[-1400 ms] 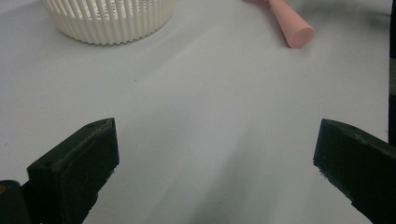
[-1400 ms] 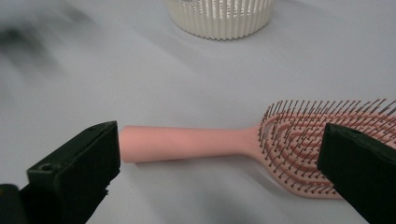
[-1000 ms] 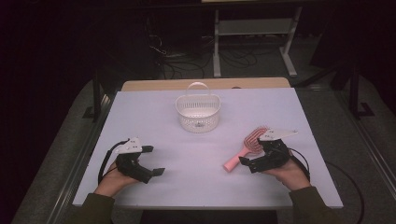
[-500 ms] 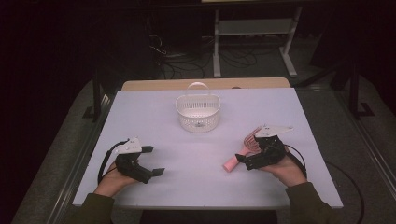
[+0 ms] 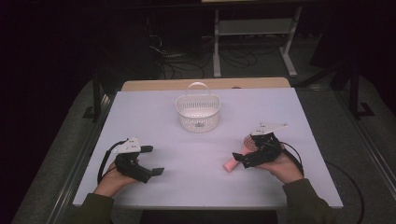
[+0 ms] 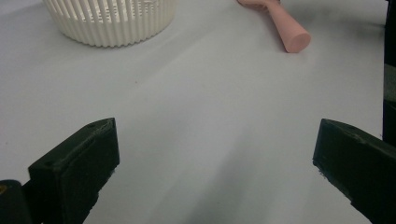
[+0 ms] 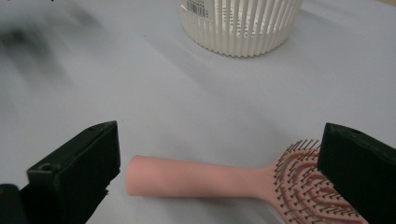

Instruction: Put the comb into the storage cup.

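our right claw (image 7: 217, 172) hangs wide open, astride the pink hairbrush (image 7: 233, 179) lying flat on the tabletop (image 5: 280, 112) near the white basket (image 5: 198, 112). our left claw (image 6: 215, 172) gapes wide, holding nothing.

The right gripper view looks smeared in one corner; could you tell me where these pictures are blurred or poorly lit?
In the right gripper view the upper left table is motion-blurred, while the pink hairbrush and white basket stay sharp. The left gripper view is evenly lit and crisp, with soft shadows ahead of the jaws. In the high view the table is lit and the surrounding room is nearly black.
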Available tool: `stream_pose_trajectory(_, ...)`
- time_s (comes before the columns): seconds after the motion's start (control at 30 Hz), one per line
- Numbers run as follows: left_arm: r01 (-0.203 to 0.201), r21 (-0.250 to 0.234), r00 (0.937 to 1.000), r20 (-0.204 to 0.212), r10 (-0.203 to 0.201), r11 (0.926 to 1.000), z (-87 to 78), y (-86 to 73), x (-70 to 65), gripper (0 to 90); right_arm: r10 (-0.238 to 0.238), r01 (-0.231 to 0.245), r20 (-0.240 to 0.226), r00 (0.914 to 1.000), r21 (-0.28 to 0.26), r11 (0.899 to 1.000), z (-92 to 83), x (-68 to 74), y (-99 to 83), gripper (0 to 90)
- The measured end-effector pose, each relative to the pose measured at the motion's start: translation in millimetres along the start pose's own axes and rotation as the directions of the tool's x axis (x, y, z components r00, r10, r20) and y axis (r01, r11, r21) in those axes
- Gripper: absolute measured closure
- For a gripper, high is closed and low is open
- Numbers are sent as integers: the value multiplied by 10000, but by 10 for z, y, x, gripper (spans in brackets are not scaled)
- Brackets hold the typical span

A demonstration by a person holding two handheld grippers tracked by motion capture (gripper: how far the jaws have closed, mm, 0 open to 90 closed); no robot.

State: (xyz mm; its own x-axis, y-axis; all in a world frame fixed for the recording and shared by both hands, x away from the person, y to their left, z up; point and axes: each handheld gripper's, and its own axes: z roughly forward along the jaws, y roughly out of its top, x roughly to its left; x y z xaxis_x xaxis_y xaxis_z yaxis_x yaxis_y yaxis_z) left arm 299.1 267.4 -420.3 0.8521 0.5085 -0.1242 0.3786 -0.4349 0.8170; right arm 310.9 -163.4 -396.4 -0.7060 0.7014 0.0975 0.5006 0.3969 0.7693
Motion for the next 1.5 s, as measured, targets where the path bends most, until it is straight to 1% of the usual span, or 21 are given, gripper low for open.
stream_pose_trajectory(0.1, -61, 83, 9999, -88, 62, 9999, 8, -1, -3, 6, -65, 66, -73, 10000, 102, 9999, 21, 6, 20, 0)
stream_pose_trajectory(0.17, -97, 87, 9999, -70, 98, 9999, 11, -1, -6, 5, -98, 100, -146, 9998, 134, 9999, 36, 19, 45, 0)
stream_pose_trajectory(0.53, -65, 89, 9999, -95, 66, 9999, 7, -6, -11, 5, -242, 260, -428, 9988, 426, 9988, 150, 56, 159, 0)
stream_pose_trajectory(0.6, -74, 105, 9999, -87, 75, 9999, 6, -10, -12, 6, -270, 289, -403, 9988, 473, 9985, 162, 63, 167, 0)
stream_pose_trajectory(0.83, -24, 51, 10000, -88, 24, 10000, -10, -18, -14, 6, -418, 458, -565, 9975, 720, 9963, 285, 103, 219, 0)
stream_pose_trajectory(1.03, -74, 45, 10000, -29, 74, 10000, 1, -14, -32, 6, -450, 506, -662, 9968, 853, 9951, 371, 136, 263, 0)
stream_pose_trajectory(1.07, -77, 49, 10000, -27, 77, 10000, 2, -14, -32, 6, -507, 568, -691, 9963, 888, 9944, 405, 155, 285, 0)
stream_pose_trajectory(1.13, -68, 44, 10000, -9, 68, 10000, 6, -15, -31, 6, -486, 550, -712, 9963, 909, 9943, 421, 169, 295, 0)
stream_pose_trajectory(1.2, -105, 54, 9999, 23, 105, 9999, 5, -16, -32, 5, -575, 646, -771, 9954, 931, 9936, 454, 188, 312, 0)
stream_pose_trajectory(1.33, -123, 44, 9999, 13, 123, 9999, 2, -15, -32, 5, -594, 685, -853, 9946, 1085, 9917, 506, 225, 325, 1)
stream_pose_trajectory(1.37, -120, 51, 9999, 9, 120, 9999, 2, -16, -32, 5, -598, 699, -853, 9946, 1203, 9903, 516, 232, 320, 16)
stream_pose_trajectory(1.43, -117, 52, 9999, 3, 117, 9999, 2, -17, -31, 6, -557, 657, -823, 9950, 1239, 9901, 515, 233, 319, 28)
stream_pose_trajectory(1.5, -108, 50, 9999, -5, 108, 9999, 1, -18, -32, 5, -468, 573, -842, 9953, 1275, 9902, 505, 221, 320, 65)
